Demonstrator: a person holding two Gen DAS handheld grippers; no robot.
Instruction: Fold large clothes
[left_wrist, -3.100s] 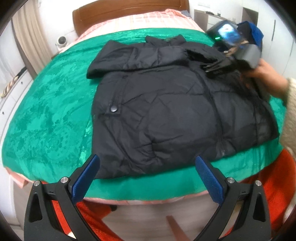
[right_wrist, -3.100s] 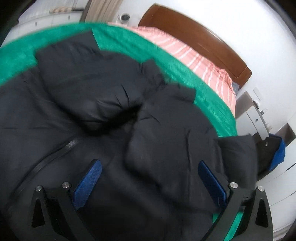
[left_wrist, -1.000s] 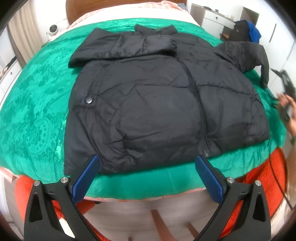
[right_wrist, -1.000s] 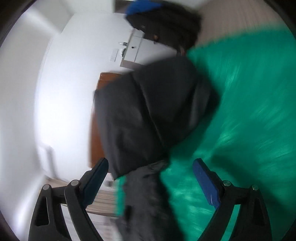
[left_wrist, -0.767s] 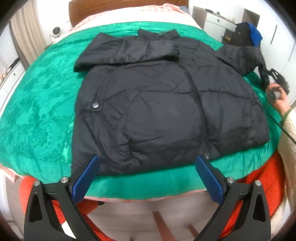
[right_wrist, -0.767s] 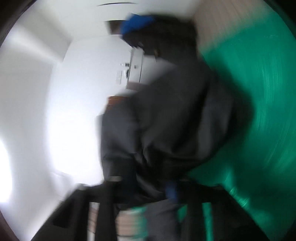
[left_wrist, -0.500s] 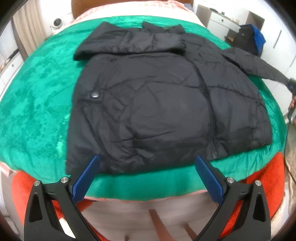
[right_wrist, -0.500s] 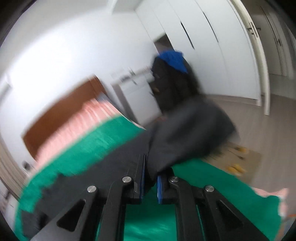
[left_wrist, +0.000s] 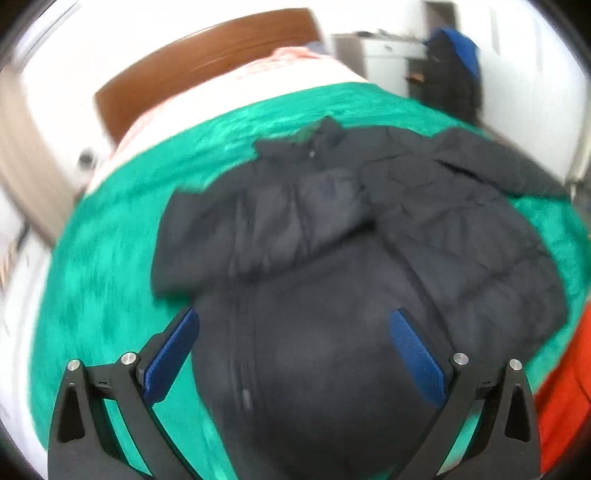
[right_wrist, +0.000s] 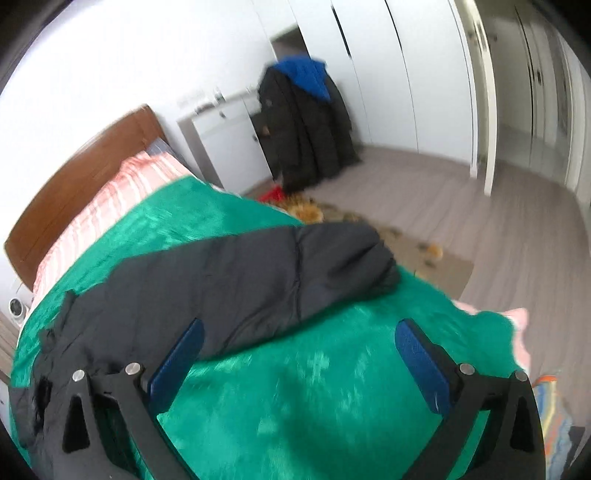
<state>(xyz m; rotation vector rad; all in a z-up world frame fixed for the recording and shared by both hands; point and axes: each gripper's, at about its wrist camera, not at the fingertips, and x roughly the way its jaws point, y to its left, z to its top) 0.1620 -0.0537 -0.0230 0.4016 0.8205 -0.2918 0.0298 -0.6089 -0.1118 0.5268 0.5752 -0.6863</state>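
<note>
A black puffer jacket (left_wrist: 332, 266) lies front up on the green bedspread (left_wrist: 110, 266), with one sleeve folded across its chest. My left gripper (left_wrist: 291, 354) hovers open over the jacket's lower front, nothing between its blue pads. In the right wrist view the jacket's other sleeve (right_wrist: 258, 273) lies stretched out flat toward the bed's edge. My right gripper (right_wrist: 299, 358) is over the bedspread (right_wrist: 314, 387) just below that sleeve, its jaws opening wide and empty; its left finger overlaps the sleeve's lower edge.
A wooden headboard (left_wrist: 199, 70) and pink striped bedding (right_wrist: 110, 218) lie at the bed's far end. Dark coats with a blue hood (right_wrist: 306, 122) hang by white wardrobes (right_wrist: 424, 74). A white dresser (right_wrist: 225, 140) stands beside them. Something red (left_wrist: 565, 391) sits at the bed's near right corner.
The right gripper shut on the sleeve's end, pulled it out straight, then let go and opened. The left gripper moved in over the jacket and rolled; its view is now closer.
</note>
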